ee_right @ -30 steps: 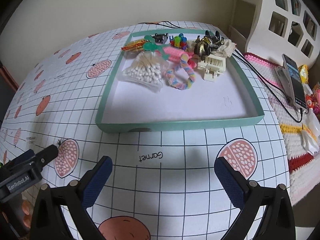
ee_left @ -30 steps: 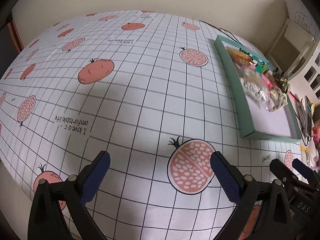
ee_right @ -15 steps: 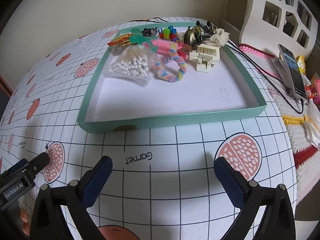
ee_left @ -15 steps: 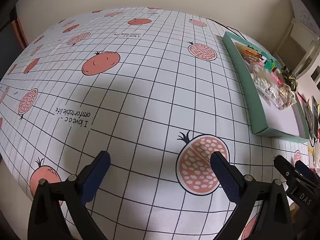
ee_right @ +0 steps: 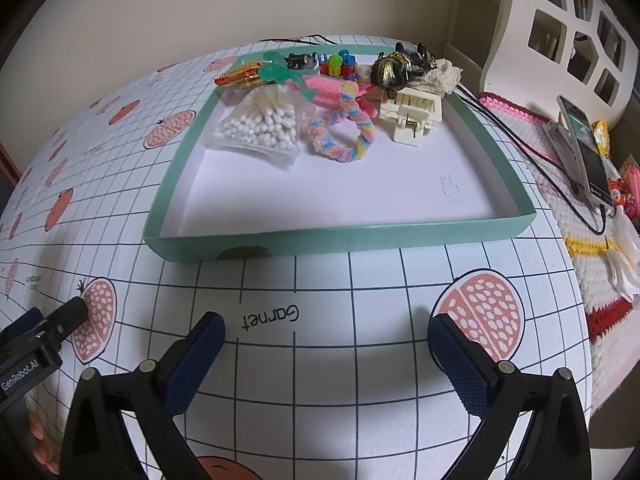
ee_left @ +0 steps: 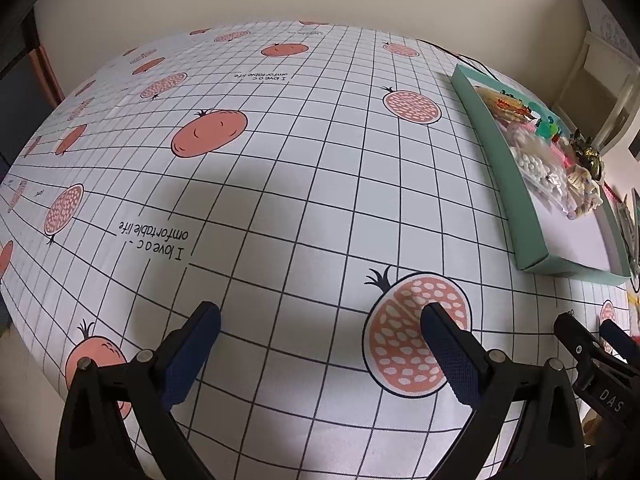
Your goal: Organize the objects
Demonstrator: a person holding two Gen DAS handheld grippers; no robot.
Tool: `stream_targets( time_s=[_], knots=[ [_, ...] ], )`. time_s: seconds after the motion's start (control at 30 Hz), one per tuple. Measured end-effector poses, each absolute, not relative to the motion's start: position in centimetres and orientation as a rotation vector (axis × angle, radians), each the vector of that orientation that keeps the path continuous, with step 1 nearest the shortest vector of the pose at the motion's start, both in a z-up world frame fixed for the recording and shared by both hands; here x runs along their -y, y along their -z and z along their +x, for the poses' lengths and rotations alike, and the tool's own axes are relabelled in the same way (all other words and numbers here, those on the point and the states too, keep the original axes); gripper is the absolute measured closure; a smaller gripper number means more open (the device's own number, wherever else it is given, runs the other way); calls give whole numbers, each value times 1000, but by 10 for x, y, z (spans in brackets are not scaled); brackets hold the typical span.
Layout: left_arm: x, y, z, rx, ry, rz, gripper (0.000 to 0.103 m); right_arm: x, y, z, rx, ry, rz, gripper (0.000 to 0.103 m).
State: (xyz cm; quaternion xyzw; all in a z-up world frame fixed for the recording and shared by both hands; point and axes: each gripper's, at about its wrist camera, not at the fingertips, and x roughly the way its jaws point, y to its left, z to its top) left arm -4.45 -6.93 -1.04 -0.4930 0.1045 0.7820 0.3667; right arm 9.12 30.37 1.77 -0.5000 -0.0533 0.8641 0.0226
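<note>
Shallow teal tray [ee_right: 360,236], white floor, on the tablecloth, its contents heaped along its far edge: bag of cotton swabs [ee_right: 260,124], pastel braided loop [ee_right: 344,136], pink roller [ee_right: 326,88], cream claw clip [ee_right: 412,118], black-gold figurine [ee_right: 396,66].

Both the left tongs [ee_left: 320,336] and the right tongs [ee_right: 326,338] hang spread wide, gripping nothing.

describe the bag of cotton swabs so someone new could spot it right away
Find the shallow green tray on the gridded tablecloth. Small things crowd its far end; the bag of cotton swabs lies leftmost there, beside a pastel scrunchie. It alone is clear plastic packed with white tips.
</note>
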Motion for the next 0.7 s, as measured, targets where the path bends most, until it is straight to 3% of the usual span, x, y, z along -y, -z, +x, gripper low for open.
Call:
stream_targets(
  time_s=[0.7],
  knots=[
    [70,12,-42,-292,-2055,-1236,3,-303,-17,94,188,-2683,-1511,0]
  ],
)
